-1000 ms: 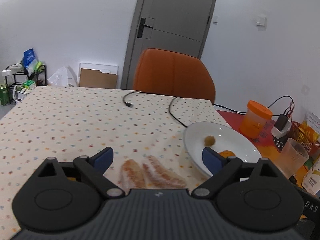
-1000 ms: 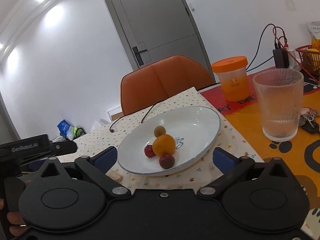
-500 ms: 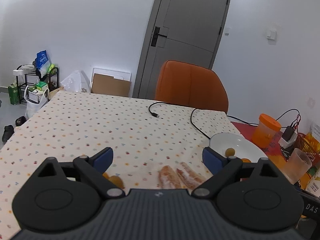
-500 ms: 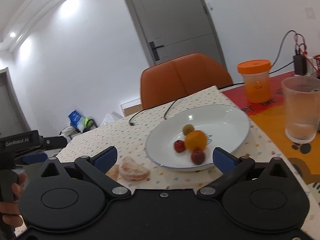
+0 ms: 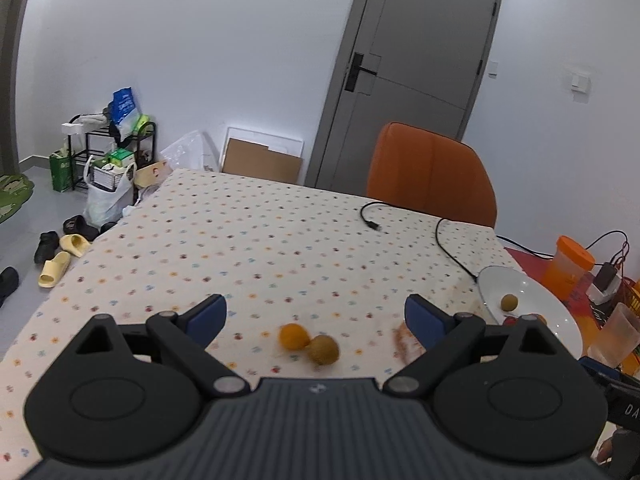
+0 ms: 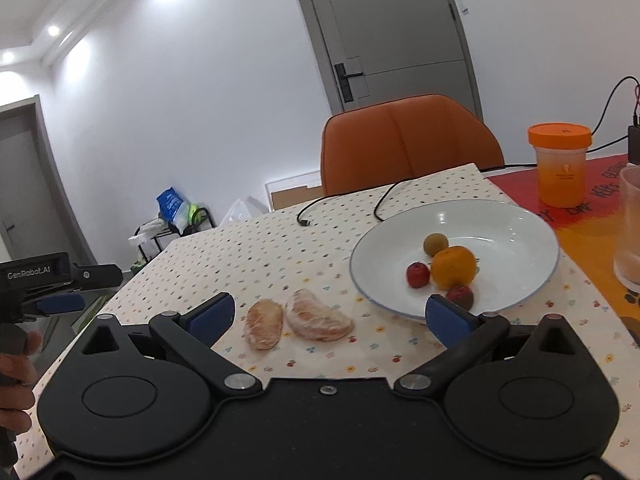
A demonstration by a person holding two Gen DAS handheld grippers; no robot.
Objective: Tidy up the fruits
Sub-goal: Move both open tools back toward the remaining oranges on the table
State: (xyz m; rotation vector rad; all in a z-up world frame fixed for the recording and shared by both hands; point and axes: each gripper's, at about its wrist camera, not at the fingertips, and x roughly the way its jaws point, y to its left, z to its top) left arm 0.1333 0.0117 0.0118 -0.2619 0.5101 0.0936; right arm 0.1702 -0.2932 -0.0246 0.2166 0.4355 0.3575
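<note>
1. Your left gripper (image 5: 316, 314) hangs over the dotted tablecloth (image 5: 248, 248) with its blue-padded fingers spread wide and nothing between them.
2. Just ahead of it, inside the gap, a small orange fruit (image 5: 294, 336) and a brownish-green round fruit (image 5: 323, 349) lie touching each other on the cloth; both look blurred.
3. Your right gripper (image 6: 330, 314) is likewise released, fingers wide apart and empty.
4. Between its fingers, two peeled citrus segments (image 6: 298, 320) lie side by side on the cloth, just left of the white plate (image 6: 516, 220).
5. The plate holds an orange (image 6: 454, 266), a brownish-green fruit (image 6: 436, 243) behind it, and two small red fruits (image 6: 418, 274), one left of the orange and one in front of it near the rim.
6. Beyond the plate stand an orange-lidded jar (image 6: 559, 164) and a ribbed glass (image 6: 630, 228) on the red and orange mat.
7. A black cable (image 5: 416, 220) trails across the cloth, before the orange chair (image 5: 430, 172).
</note>
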